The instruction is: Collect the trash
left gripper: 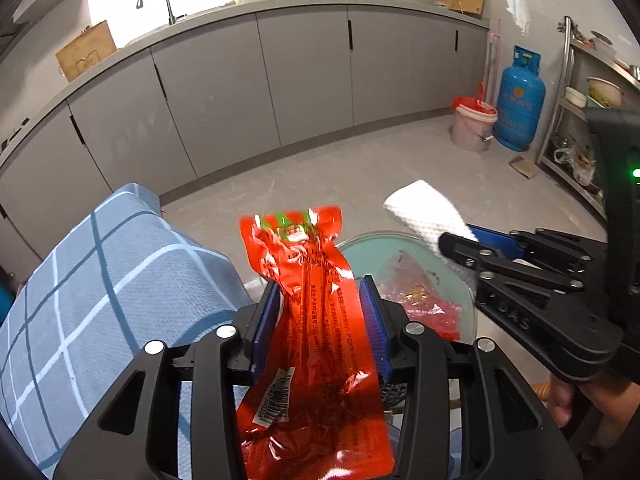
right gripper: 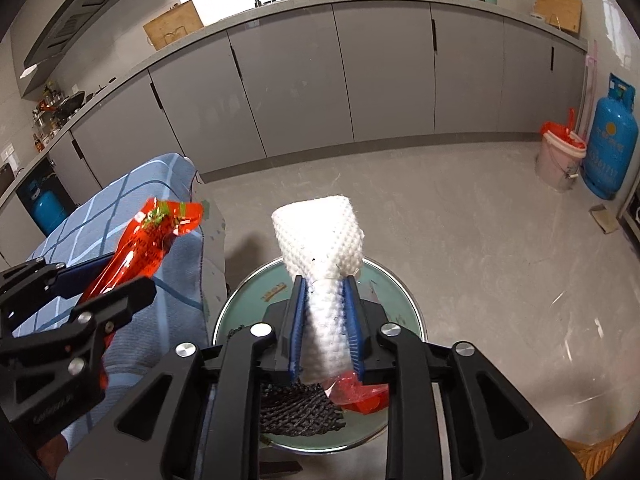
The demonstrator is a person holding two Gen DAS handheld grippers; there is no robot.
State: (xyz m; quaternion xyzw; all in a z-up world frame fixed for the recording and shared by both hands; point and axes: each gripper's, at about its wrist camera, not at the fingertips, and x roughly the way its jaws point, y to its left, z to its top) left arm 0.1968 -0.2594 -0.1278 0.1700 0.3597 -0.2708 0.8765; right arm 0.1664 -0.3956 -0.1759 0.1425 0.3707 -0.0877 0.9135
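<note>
My left gripper (left gripper: pixel 320 296) is shut on a red plastic wrapper (left gripper: pixel 316 312) that sticks up between its blue pads; it also shows at the left of the right wrist view (right gripper: pixel 148 240). My right gripper (right gripper: pixel 324 292) is shut on a white textured paper towel (right gripper: pixel 324 240), which also shows in the left wrist view (left gripper: pixel 424 212). Both are held above a round glass table (right gripper: pixel 400 292) that carries another red wrapper (left gripper: pixel 428 308) and a black woven mat (right gripper: pixel 300 408).
A blue checked cloth (left gripper: pixel 100 280) covers furniture on the left. Grey cabinets (left gripper: pixel 304 72) line the back wall. A pink bucket with a red liner (left gripper: pixel 472 124) and a blue gas cylinder (left gripper: pixel 520 100) stand at the far right, beside a metal shelf (left gripper: pixel 580 112).
</note>
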